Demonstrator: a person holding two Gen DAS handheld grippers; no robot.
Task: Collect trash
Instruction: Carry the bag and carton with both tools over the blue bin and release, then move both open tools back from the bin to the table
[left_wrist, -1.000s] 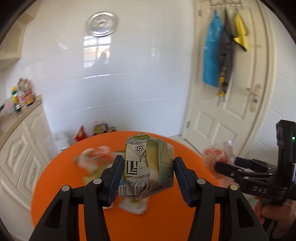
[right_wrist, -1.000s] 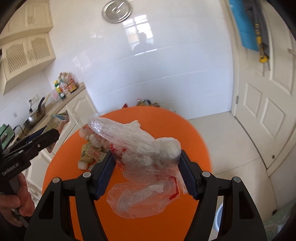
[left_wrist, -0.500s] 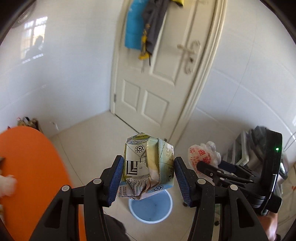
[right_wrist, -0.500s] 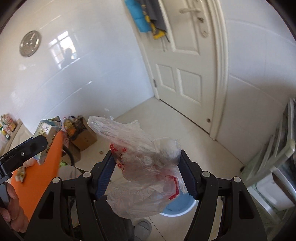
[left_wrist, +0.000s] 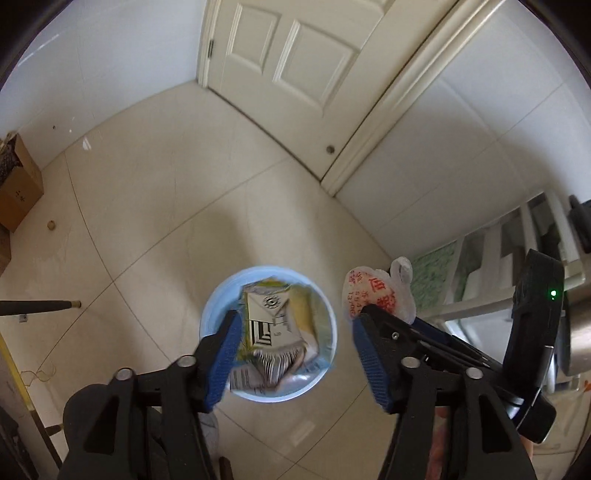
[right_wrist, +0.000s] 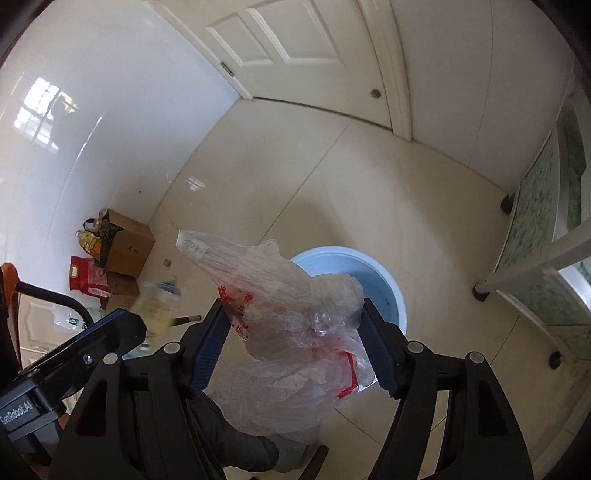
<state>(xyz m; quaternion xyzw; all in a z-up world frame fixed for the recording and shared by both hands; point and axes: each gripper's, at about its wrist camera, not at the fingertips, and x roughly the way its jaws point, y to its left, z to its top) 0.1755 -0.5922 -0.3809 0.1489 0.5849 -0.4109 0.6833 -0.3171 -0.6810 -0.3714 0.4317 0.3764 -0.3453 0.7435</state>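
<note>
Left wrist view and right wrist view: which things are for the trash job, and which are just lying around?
For the job:
- crushed carton
- plastic bag
- blue bin

Just lying about:
- cardboard boxes by the wall
- oil bottle
- red-and-white bag
- door

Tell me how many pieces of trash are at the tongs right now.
2. A crushed carton sits between the opening left tongs, over the blue bin. A crumpled plastic bag sits between the opening right tongs, near the same bin.
</note>
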